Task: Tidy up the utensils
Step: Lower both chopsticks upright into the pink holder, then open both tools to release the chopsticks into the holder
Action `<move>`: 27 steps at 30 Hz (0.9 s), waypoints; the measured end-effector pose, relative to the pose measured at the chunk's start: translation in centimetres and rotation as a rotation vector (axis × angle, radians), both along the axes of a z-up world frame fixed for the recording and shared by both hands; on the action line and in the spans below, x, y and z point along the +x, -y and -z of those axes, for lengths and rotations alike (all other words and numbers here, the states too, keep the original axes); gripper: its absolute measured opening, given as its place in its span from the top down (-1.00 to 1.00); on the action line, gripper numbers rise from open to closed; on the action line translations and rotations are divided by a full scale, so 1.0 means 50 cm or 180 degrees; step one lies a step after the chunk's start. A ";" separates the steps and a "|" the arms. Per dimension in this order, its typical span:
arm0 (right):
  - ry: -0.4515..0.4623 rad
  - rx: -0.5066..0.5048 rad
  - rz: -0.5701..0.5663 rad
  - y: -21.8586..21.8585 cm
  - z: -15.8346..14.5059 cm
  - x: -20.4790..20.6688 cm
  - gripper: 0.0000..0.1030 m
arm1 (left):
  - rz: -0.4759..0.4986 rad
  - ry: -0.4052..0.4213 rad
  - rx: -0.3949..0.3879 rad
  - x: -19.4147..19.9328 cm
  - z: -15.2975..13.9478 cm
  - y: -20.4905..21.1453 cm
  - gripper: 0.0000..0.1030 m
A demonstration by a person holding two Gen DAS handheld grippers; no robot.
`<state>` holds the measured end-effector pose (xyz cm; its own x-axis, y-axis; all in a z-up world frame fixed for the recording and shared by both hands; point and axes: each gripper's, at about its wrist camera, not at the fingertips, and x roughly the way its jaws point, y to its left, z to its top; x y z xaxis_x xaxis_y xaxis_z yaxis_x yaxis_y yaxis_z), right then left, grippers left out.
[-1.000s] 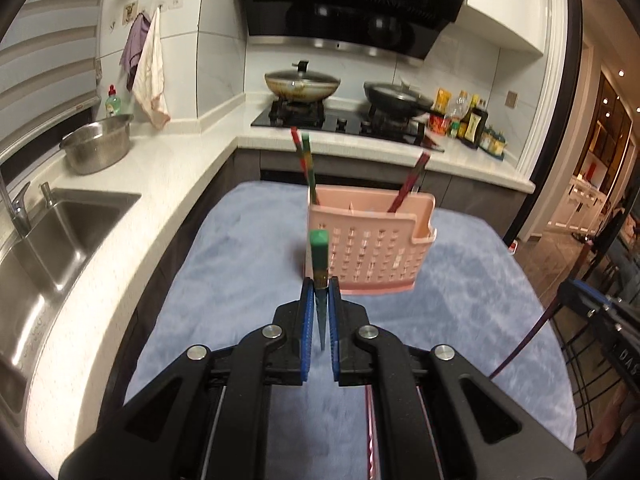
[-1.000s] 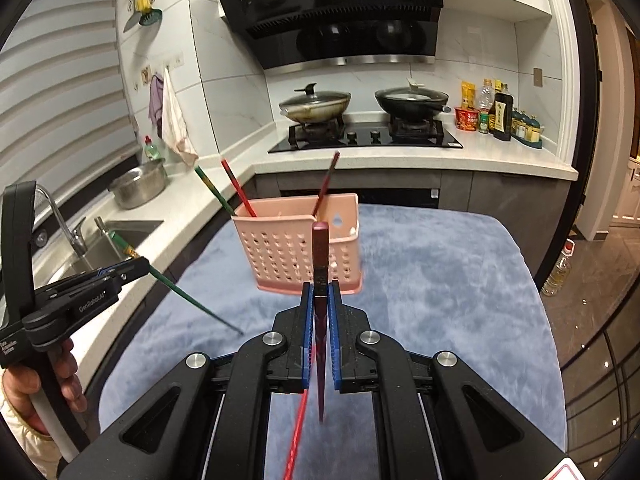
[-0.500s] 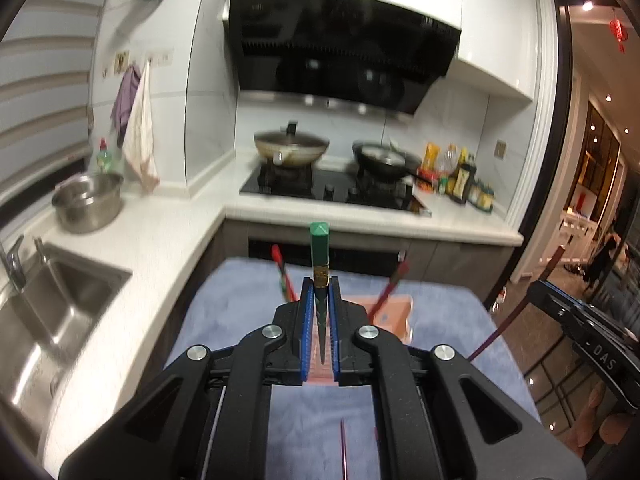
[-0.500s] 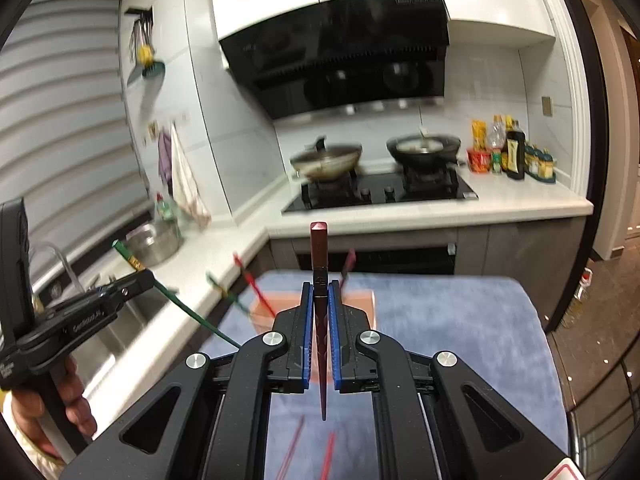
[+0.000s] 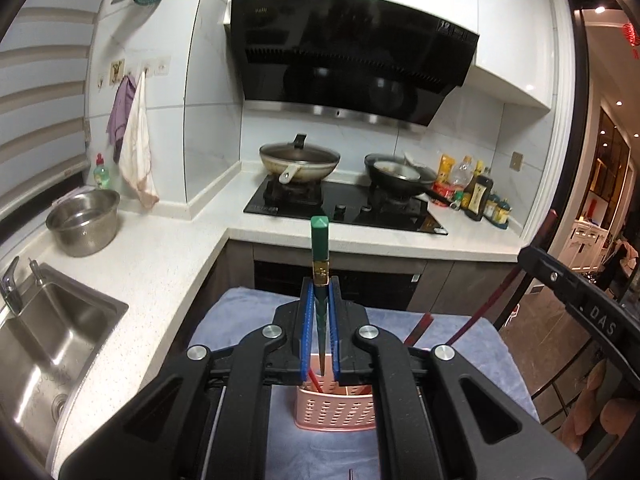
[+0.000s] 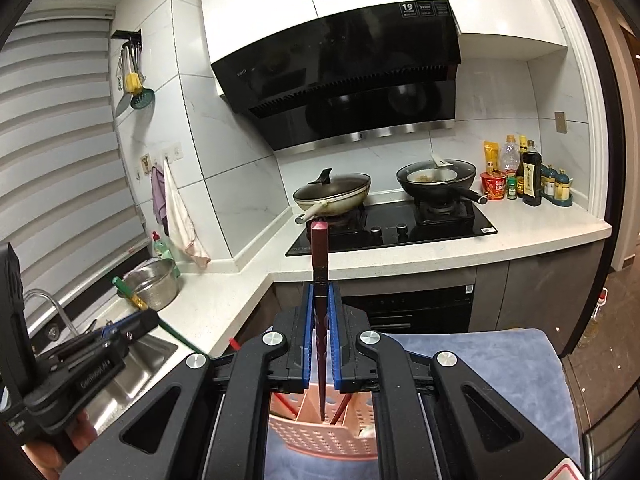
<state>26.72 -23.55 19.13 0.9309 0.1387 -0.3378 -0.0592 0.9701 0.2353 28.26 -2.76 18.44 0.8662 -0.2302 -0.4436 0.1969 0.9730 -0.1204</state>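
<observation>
Both claws now raised above pink perforated plastic utensil basket (image 5: 336,412). We log left claw (image 5: 320,328) clenched on green-capped chopstick (image 5: 319,248), right claw (image 6: 320,336) clenched on dark red chopstick (image 6: 319,256); tips aimed into compartments, insertion seemingly imminent.

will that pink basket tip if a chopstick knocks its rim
Probably. The pink basket looks like thin perforated plastic, so likely light. It stands tall on soft blue cloth, which may let it rock. The chopsticks leaning inside add little weight.

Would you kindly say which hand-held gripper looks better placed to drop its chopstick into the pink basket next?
Probably the right hand-held gripper: its dark red chopstick points down into the pink basket.
</observation>
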 end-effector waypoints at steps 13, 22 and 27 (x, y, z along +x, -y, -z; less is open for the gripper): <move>-0.0382 -0.0060 0.0008 -0.015 0.102 0.074 0.86 | -0.0041 -0.0211 0.0043 0.041 0.066 0.002 0.87; -0.0425 -0.0182 0.0131 -0.015 0.126 0.068 0.60 | -0.0074 -0.0363 -0.0023 0.043 0.090 -0.002 0.58; -0.0312 -0.0239 0.0183 -0.013 0.115 0.039 0.23 | -0.0185 -0.0254 0.0035 0.020 0.086 -0.006 0.16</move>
<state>28.69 -22.89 13.36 0.8986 0.0569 -0.4351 0.0168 0.9864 0.1638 29.25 -2.45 14.13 0.8398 -0.1753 -0.5139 0.1303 0.9839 -0.1226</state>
